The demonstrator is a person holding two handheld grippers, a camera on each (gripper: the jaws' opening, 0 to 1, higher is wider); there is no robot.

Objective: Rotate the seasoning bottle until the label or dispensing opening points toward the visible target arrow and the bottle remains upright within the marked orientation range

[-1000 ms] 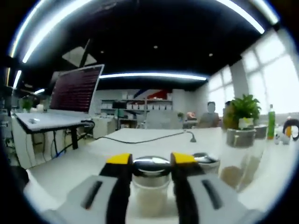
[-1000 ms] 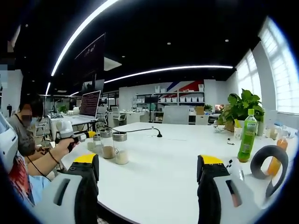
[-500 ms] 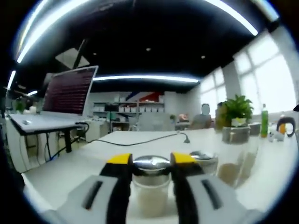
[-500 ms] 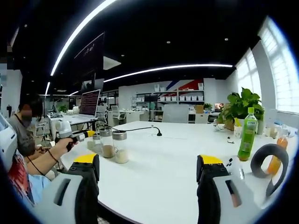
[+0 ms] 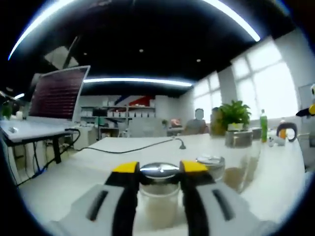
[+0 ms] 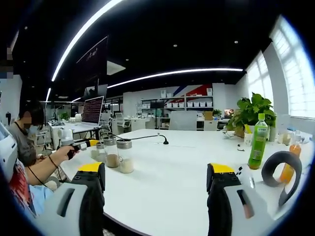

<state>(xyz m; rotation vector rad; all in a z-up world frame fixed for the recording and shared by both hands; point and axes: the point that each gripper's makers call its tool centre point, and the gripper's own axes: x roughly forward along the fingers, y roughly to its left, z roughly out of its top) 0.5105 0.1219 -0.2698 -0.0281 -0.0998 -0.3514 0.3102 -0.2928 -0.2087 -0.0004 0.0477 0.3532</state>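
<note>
Left gripper (image 5: 158,179) clamps seasoning bottle (image 5: 158,196); background swings since earlier: rotation underway, bottle upright. Right gripper (image 6: 155,172) jaws spread, idle.

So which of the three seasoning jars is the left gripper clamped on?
The left gripper grips the end jar, the one farthest from the right gripper's camera; the other two stand free.

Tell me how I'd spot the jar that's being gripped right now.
Start at the big white table. At its left end, by the person's hand, three clear seasoning bottles with silver lids stand in a row. The gripped bottle is the one nearest that hand, clamped under its lid between the left gripper's yellow-tipped jaws.
</note>
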